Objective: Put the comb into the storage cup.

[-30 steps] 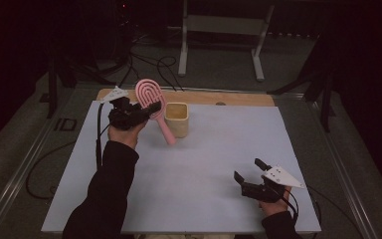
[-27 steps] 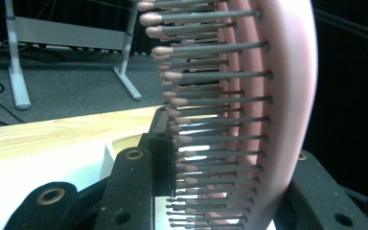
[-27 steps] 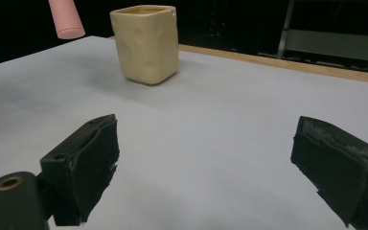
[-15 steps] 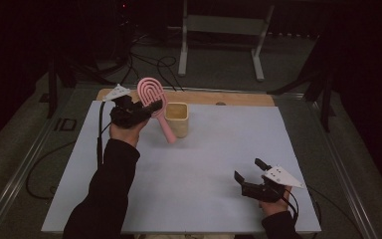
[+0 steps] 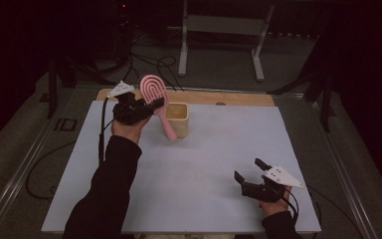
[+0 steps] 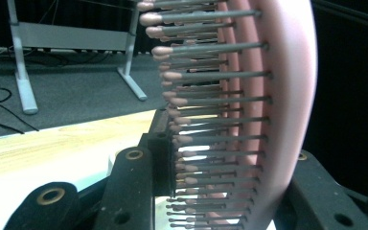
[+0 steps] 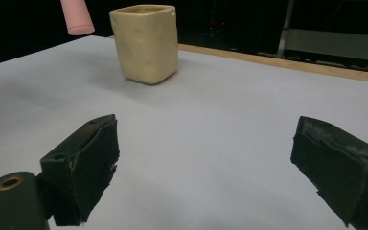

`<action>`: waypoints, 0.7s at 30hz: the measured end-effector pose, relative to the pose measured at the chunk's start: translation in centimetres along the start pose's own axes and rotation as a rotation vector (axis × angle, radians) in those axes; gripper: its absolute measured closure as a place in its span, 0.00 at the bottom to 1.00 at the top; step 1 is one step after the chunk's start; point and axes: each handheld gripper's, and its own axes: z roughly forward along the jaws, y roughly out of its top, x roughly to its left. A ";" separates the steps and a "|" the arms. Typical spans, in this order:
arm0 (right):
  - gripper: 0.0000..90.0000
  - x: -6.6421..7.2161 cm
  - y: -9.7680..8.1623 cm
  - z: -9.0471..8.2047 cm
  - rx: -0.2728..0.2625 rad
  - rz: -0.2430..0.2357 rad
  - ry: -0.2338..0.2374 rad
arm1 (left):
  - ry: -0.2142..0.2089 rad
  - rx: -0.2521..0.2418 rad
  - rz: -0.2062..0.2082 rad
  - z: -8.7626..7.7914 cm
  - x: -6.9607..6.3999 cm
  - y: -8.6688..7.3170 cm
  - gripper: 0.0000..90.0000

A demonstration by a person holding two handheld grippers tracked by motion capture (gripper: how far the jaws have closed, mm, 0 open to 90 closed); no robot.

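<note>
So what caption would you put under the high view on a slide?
Left gripper holds a pink hairbrush above a cream cup; right gripper rests open on the white table.

Pink hairbrush [image 5: 155, 97], cream cup [image 5: 178, 119]

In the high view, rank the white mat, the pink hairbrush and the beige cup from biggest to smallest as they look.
1. white mat, by far the largest.
2. pink hairbrush, longer than the cup is tall, though held nearer the camera.
3. beige cup, smallest.
</note>
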 end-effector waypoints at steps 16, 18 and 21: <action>0.10 -0.1 0.0 0.1 0.004 0.001 0.000 | 0.023 -0.003 -0.002 0.6 0.0 1.0 0.72; 0.10 0.0 -0.1 0.1 0.007 0.004 0.002 | 0.026 -0.003 0.001 0.6 0.0 1.2 0.72; 0.10 0.0 -0.1 0.1 0.009 0.005 0.004 | 0.029 -0.004 0.003 0.7 0.0 1.4 0.72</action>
